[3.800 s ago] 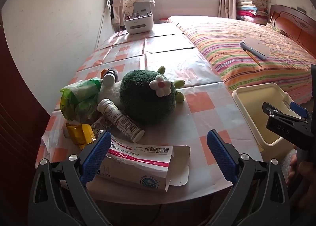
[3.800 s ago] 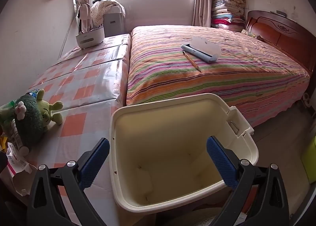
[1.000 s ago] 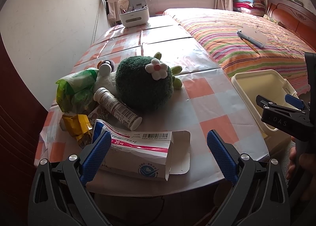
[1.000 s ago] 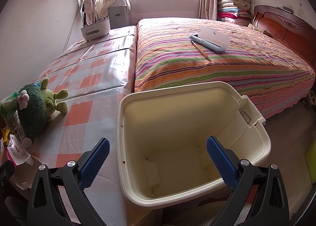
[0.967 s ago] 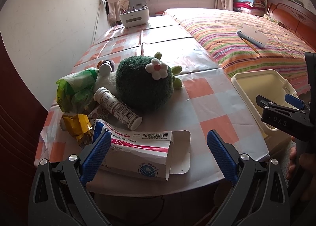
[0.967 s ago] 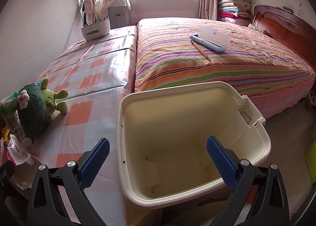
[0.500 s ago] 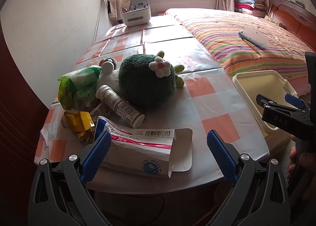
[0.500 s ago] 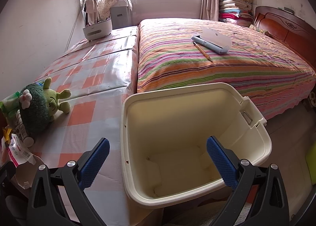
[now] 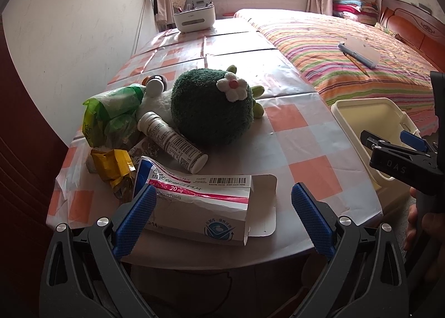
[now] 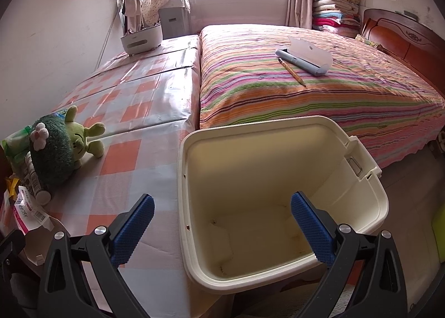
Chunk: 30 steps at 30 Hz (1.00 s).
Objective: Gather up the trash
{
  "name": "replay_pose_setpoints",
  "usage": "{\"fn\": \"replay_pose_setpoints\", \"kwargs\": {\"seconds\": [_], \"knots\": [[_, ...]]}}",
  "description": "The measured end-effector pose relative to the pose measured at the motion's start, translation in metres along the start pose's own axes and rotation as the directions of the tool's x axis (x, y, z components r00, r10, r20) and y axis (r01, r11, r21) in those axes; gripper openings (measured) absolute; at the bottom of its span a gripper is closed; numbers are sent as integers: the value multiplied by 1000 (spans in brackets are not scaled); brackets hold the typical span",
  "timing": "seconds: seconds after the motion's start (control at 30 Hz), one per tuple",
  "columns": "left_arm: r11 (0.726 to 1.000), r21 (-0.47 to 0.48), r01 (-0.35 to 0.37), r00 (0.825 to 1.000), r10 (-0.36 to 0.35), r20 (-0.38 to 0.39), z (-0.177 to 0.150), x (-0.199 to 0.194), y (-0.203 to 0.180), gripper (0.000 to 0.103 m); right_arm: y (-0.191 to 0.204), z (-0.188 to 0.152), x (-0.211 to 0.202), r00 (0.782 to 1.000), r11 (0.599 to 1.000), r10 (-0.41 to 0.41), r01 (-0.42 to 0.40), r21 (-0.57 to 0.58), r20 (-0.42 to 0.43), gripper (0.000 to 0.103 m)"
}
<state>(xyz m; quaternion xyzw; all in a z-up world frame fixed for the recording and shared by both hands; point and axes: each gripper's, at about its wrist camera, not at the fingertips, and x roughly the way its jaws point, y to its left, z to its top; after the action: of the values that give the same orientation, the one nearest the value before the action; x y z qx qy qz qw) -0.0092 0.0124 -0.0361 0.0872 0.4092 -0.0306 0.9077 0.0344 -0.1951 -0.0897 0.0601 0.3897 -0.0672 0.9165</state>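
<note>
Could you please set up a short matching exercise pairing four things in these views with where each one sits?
Things:
1. medicine box
2. pill tube
3. cream bin
4. pencil

Places:
A. on the striped bedspread
B. on the floor beside the table, between table and bed
C. nearest the table's front edge, between the fingers of the open left gripper
D. leaning against the green plush toy

Pairs: 1-C, 2-D, 3-B, 4-A
</note>
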Motion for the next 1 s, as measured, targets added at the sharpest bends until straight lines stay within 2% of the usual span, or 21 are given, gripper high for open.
{"fn": "replay_pose_setpoints", "kwargs": {"seconds": [0.63,1.0], "knots": [[998,-62,-15,1000,13,-18,-8,6,22,96,16,10,1,999,999,25,-24,-33,32,96],[991,-128,-30,999,28,-20,-14,4,44,96,43,29,4,994,992,90,-84,-91,69,96]]}}
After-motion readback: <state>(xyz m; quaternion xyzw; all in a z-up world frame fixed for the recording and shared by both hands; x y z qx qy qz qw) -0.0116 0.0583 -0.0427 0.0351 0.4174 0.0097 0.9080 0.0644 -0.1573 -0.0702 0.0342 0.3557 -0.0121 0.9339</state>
